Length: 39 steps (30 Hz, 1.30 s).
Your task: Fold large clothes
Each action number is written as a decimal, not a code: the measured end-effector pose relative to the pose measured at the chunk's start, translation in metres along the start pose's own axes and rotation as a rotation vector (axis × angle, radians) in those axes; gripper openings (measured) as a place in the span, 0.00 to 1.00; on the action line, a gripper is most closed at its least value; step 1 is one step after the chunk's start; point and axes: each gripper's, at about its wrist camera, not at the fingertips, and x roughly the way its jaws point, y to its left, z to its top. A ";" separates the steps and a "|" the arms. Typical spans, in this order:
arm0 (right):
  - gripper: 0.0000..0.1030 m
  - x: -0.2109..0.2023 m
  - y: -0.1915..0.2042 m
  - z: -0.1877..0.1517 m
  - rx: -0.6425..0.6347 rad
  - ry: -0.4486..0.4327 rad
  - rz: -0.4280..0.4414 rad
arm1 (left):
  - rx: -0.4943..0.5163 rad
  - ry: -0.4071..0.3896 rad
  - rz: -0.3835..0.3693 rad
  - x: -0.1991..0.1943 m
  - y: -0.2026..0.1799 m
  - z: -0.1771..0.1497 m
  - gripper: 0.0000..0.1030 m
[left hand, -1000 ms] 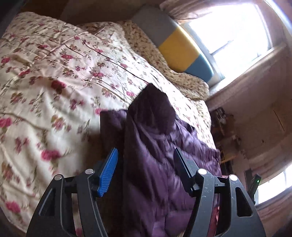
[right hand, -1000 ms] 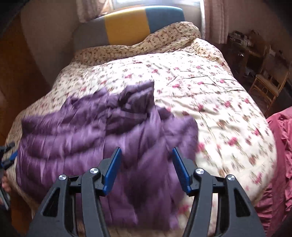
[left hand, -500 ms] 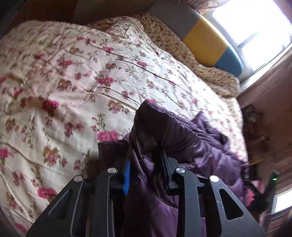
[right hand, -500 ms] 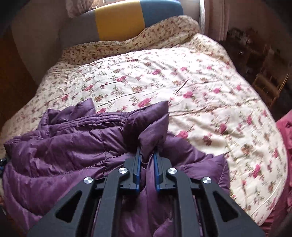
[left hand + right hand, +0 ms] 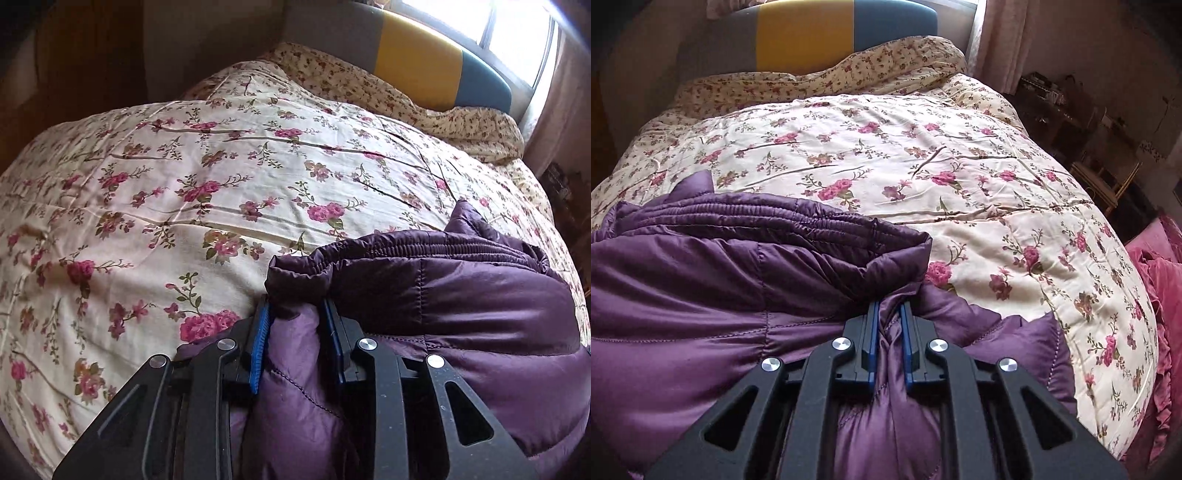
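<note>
Purple quilted fabric fills the gap between the blue pads of the left tool (image 5: 295, 325); its jaws are clamped on a thick bunched fold of the purple puffer jacket (image 5: 480, 302), pads pressing into the cloth on both sides.

Right tool (image 5: 888, 314): jaws drawn nearly together, clamped on a thin gathered pleat of the same jacket (image 5: 701, 295), the fabric pinched between the blue pads.

Jacket: glossy, stitched in wide channels, with a ribbed elasticated hem band (image 5: 775, 218) running along its upper folded edge. It lies in a loose heap on the near part of the bed, doubled over itself, one corner rising in a peak toward the far side in the left wrist view.

Bedspread (image 5: 221, 184): cream, printed with pink roses and green sprigs, creased in long lines, covering most of the bed beyond and beside the jacket.

Second cover (image 5: 886, 62): cream with a smaller, denser floral print, bunched along the head of the bed.

Headboard (image 5: 812, 33): padded, in grey, yellow and blue-teal panels, standing behind the bunched cover.

Window (image 5: 517, 37): bright, above the headboard, with a pale curtain (image 5: 1001, 40) beside it.

Pink ruffled cloth (image 5: 1160, 280): at the bed's right edge in the right wrist view.

Dark furniture (image 5: 1071, 110): beyond the bed on that side; details too dim to tell.
</note>
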 end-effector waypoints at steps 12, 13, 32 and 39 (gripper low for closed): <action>0.48 -0.034 0.002 0.003 -0.009 -0.049 -0.064 | -0.050 -0.065 -0.020 -0.039 0.003 0.004 0.60; 0.48 -0.042 0.004 0.003 -0.011 -0.061 -0.055 | -0.051 -0.084 -0.027 -0.047 0.001 0.005 0.60; 0.53 -0.076 0.115 -0.022 -0.125 -0.121 0.083 | 0.113 -0.115 -0.164 -0.055 -0.065 -0.013 0.60; 0.54 -0.051 0.126 -0.028 -0.145 -0.116 0.075 | 0.100 -0.102 -0.176 -0.032 -0.057 -0.020 0.61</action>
